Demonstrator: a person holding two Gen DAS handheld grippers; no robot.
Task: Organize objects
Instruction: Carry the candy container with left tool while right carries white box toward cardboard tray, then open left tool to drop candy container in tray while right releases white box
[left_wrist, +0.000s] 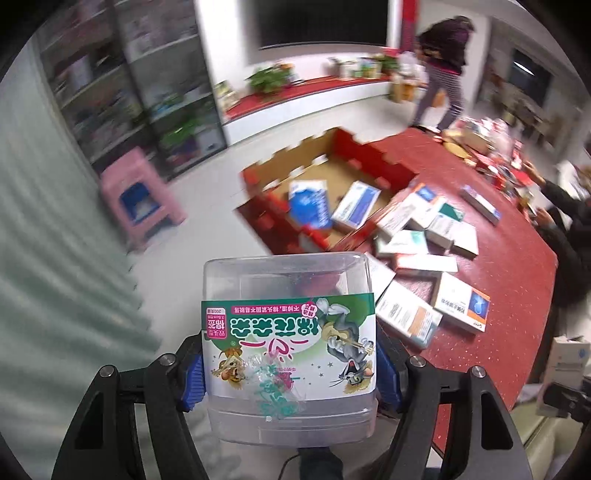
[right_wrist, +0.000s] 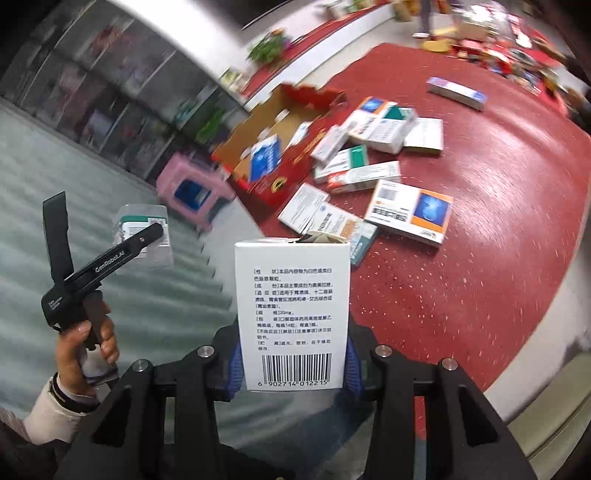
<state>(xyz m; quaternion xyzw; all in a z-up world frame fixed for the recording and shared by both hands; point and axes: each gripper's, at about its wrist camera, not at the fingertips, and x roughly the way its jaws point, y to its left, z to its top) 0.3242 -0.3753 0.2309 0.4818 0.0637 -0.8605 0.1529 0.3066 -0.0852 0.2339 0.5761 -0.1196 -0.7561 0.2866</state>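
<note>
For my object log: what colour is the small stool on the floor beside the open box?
Pink stool with something blue underneath; clearest in the left wrist view.
</note>
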